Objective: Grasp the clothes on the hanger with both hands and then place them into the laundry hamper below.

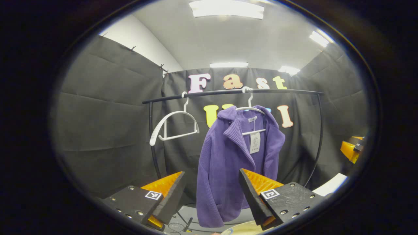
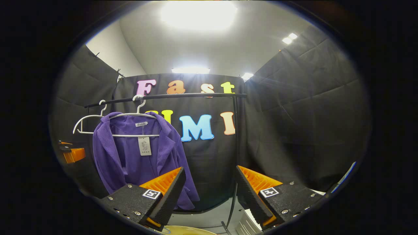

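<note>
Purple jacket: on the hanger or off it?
On. The purple jacket hangs from the white hanger on the rail; both grippers are open, clear of it.

Both views face the rack from below (left nearer), sharing the purple jacket.

Lighting: overhead ceiling panels, bright and even in the left gripper view. In the right gripper view the nearest panel blows out to white glare, detail lost. Black cloth walls read dim and matte, soft creases visible. Focus: sharp at centre. Distortion: strong fisheye bowing; clothes rail curves, edges darken.
</note>
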{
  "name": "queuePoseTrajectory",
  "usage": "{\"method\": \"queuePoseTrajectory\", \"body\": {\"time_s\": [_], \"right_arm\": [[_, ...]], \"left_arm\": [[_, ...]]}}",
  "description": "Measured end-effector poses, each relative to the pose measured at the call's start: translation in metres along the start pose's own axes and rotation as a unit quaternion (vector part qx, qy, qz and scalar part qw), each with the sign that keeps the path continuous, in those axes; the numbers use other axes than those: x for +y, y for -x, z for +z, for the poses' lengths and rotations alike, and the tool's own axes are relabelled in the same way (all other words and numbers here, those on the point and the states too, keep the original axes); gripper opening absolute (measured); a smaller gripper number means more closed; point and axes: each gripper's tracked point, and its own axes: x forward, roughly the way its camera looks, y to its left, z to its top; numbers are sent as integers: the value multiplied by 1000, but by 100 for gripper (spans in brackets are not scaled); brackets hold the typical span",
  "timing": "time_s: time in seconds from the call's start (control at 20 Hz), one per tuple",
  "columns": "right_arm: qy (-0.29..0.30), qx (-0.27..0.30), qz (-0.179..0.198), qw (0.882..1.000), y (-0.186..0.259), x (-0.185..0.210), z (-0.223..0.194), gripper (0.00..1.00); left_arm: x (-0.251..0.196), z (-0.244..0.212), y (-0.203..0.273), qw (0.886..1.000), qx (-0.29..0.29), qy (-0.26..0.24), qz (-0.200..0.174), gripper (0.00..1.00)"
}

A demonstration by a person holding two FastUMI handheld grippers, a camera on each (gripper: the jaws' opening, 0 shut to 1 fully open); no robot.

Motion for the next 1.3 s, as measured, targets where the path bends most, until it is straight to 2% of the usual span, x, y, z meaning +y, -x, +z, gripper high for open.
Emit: {"method": "queuePoseTrajectory", "body": {"time_s": [0.55, 0.65, 0.7, 0.75, 0.85, 0.9, 0.95, 1.1, 1.15, 1.3], "right_arm": [[7, -12, 6, 1000, -3, 25, 14, 95], [4, -17, 6, 1000, -6, 32, 20, 92], [4, -20, 5, 1000, -8, 35, 24, 92], [4, -25, 3, 1000, -10, 38, 28, 94], [5, -33, 2, 999, -13, 45, 38, 92], [5, -36, 3, 999, -15, 49, 42, 94], [4, -37, 6, 999, -17, 53, 44, 94], [-1, -30, 16, 999, -26, 64, 52, 94], [-2, -31, 21, 999, -30, 68, 55, 94], [-2, -42, 32, 999, -46, 73, 66, 94]], "left_arm": [[6, 8, -9, 1000, -15, 1, -12, 93], [8, 14, -13, 1000, -17, 9, -17, 93], [11, 18, -15, 1000, -20, 12, -18, 99], [12, 22, -16, 999, -24, 14, -20, 99], [17, 30, -20, 999, -27, 16, -24, 99], [19, 33, -21, 999, -27, 18, -29, 93], [18, 38, -22, 999, -29, 21, -36, 99], [17, 50, -24, 998, -27, 31, -47, 99], [13, 55, -25, 997, -31, 34, -55, 93], [2, 63, -30, 997, -32, 38, -57, 93]]}}
